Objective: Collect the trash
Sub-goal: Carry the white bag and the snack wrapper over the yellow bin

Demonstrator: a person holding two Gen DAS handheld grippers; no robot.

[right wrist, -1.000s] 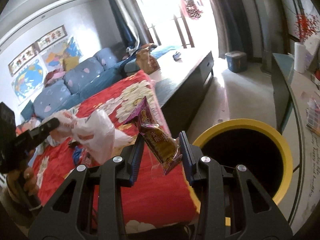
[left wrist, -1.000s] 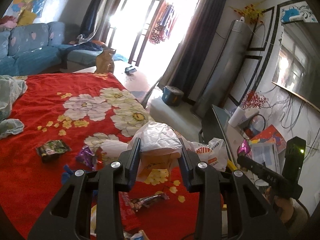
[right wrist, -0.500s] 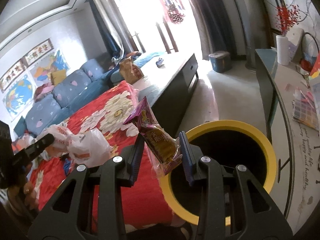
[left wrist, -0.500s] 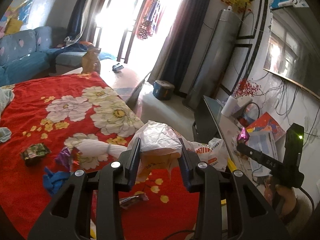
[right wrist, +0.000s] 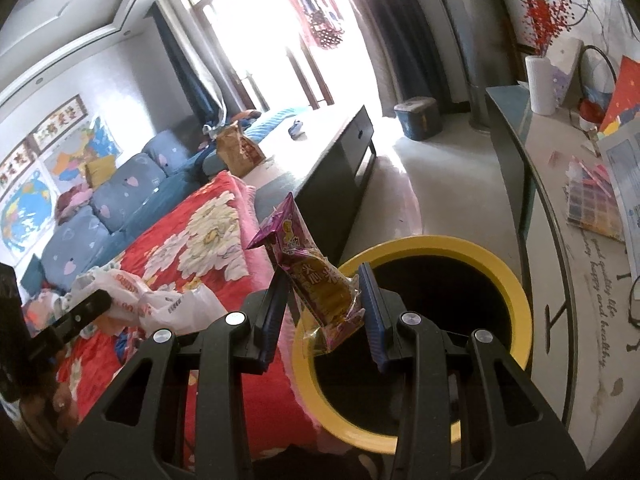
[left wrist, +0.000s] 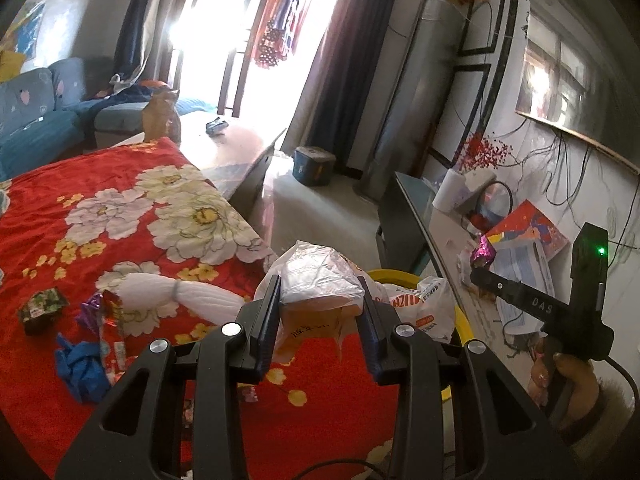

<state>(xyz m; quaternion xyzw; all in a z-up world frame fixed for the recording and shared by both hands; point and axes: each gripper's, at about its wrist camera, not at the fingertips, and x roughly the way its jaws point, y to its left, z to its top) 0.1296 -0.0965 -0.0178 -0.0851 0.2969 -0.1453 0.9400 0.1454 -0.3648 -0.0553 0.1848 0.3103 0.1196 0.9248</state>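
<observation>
My left gripper [left wrist: 320, 300] is shut on a crumpled white plastic bag [left wrist: 320, 280] and holds it above the edge of the red floral blanket [left wrist: 120, 208], close to the yellow-rimmed bin [left wrist: 400, 276]. My right gripper [right wrist: 324, 292] is shut on a purple and yellow snack wrapper [right wrist: 316, 280] and holds it over the near left rim of the yellow bin [right wrist: 516, 280], whose dark inside is open below. The left gripper with its bag [right wrist: 160, 304] shows at the left of the right wrist view. The right gripper [left wrist: 484, 268] shows at the right of the left wrist view.
More trash lies on the blanket: a dark green packet [left wrist: 40, 308], a purple foil wrapper [left wrist: 96, 308], a blue scrap [left wrist: 80, 364] and a white cloth [left wrist: 180, 292]. A dark coffee table [right wrist: 340, 148] stands behind the bin. A cluttered sideboard [right wrist: 560, 200] runs along the right.
Both grippers have moved toward the yellow bin with their loads. The right gripper's wrapper has gone from beside the bin to over its rim. Both grips are unchanged.
</observation>
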